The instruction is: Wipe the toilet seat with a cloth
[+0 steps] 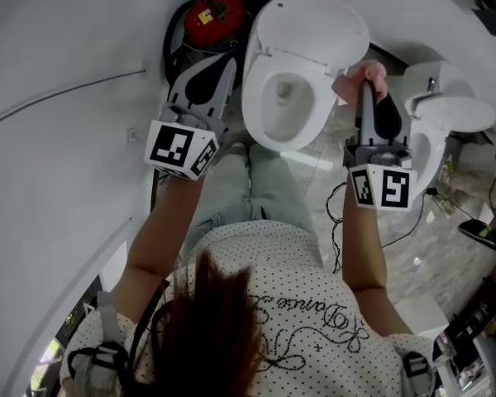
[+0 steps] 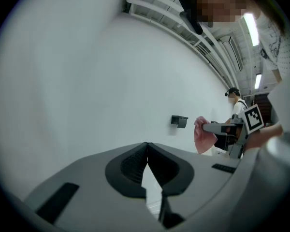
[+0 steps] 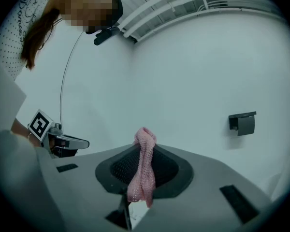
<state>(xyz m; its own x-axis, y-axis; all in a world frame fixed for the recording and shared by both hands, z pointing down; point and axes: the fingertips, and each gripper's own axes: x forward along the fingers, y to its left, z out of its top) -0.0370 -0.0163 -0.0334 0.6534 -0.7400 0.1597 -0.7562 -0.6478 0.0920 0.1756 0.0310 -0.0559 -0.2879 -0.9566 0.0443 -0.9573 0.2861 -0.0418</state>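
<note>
The white toilet stands at the top middle, its seat (image 1: 260,110) down around the bowl and its lid (image 1: 318,25) raised. A pink cloth (image 1: 362,74) bunches beside the seat's right rim, and my right gripper (image 1: 366,87) is shut on it. In the right gripper view the cloth (image 3: 143,170) hangs as a twisted strip between the pads of my right gripper (image 3: 144,146). My left gripper (image 1: 228,59) is held left of the bowl. Its jaws (image 2: 147,146) meet with nothing between them. From the left gripper view, the right gripper (image 2: 227,128) and cloth (image 2: 203,135) show off to the right.
A red round object (image 1: 212,13) with black hoses sits left of the toilet. A second white fixture (image 1: 446,118) stands at the right, with cables (image 1: 341,213) on the marble floor. A dark paper holder (image 3: 242,123) hangs on the white wall. A person (image 2: 238,105) stands far off.
</note>
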